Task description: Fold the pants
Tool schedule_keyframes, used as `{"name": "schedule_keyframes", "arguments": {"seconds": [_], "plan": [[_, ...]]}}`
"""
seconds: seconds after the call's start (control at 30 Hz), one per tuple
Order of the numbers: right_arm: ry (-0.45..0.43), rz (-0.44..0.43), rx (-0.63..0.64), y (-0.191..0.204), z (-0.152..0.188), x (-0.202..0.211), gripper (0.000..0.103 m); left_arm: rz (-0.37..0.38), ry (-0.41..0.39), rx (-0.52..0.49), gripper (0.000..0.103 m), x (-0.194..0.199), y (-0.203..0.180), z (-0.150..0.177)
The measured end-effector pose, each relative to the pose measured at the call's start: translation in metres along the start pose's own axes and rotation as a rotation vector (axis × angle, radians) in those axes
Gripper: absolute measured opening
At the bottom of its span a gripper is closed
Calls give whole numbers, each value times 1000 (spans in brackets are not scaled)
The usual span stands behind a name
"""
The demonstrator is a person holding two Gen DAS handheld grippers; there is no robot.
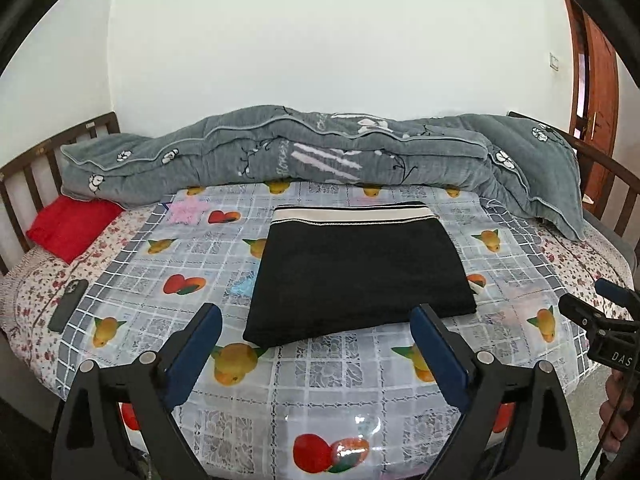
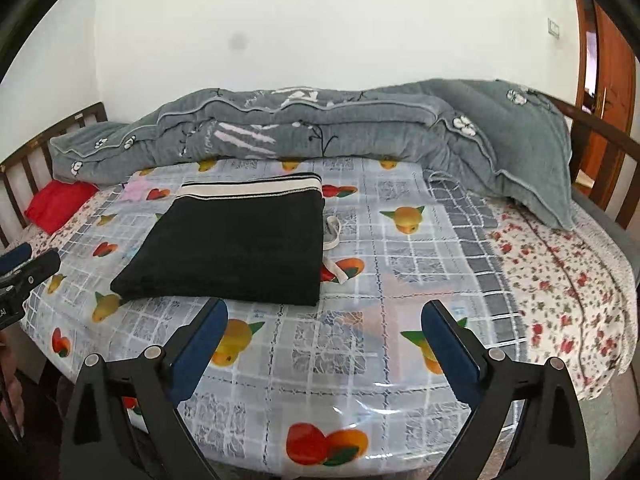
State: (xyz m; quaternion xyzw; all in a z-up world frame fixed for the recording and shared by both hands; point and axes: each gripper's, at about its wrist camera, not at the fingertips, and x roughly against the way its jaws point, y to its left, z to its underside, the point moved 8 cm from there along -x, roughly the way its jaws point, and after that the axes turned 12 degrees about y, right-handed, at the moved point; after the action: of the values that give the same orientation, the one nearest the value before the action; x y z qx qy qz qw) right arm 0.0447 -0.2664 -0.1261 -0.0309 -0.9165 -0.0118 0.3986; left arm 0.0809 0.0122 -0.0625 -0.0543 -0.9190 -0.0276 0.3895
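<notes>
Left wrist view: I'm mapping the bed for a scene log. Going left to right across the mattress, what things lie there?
Red cloth → dark phone → folded black pants → the right gripper at the frame's edge. The grey quilt spans the whole back, so it has no place in the order.

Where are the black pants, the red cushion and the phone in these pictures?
black pants (image 1: 356, 276): left wrist view, middle of the folded black cloth.
red cushion (image 1: 72, 226): left wrist view, centre of its top face.
phone (image 1: 68, 305): left wrist view, middle of its dark back.

quilt (image 1: 280, 152) hiding the bed's far edge, drawstring (image 2: 332, 236) partly tucked under folded pants (image 2: 236, 252), wall plate (image 1: 554, 62) too small to read
</notes>
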Motion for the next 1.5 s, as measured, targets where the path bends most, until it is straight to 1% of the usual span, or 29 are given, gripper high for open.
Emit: {"name": "schedule_keyframes", "arguments": {"seconds": [0.1, 0.17, 0.2, 0.37, 0.47, 0.6, 0.77, 1.0, 1.5], "plan": [[-15, 7, 2, -1, 2, 11, 96, 9, 4, -1, 96, 3, -6, 1], [-22, 10, 6, -1, 3, 16, 96, 7, 10, 18, 96, 3, -7, 2], [-27, 18, 10, -2, 3, 17, 96, 18, 7, 24, 96, 3, -8, 2], [-32, 29, 20, -6, 4, 22, 96, 29, 8, 32, 96, 1, -9, 4], [-35, 31, 15, -8, 3, 24, 96, 23, 12, 30, 96, -1, -8, 6], [-35, 32, 8, -9, 3, 23, 96, 23, 19, 35, 96, -3, -7, 8], [-33, 32, 7, -8, 3, 22, 96, 7, 18, 32, 96, -5, -4, 9], [-26, 30, 4, -9, 4, 19, 96, 14, 19, 36, 96, -5, -3, 10], [-16, 33, -15, -14, 4, 15, 96, 3, 16, 41, 96, -4, -1, 10]]}}
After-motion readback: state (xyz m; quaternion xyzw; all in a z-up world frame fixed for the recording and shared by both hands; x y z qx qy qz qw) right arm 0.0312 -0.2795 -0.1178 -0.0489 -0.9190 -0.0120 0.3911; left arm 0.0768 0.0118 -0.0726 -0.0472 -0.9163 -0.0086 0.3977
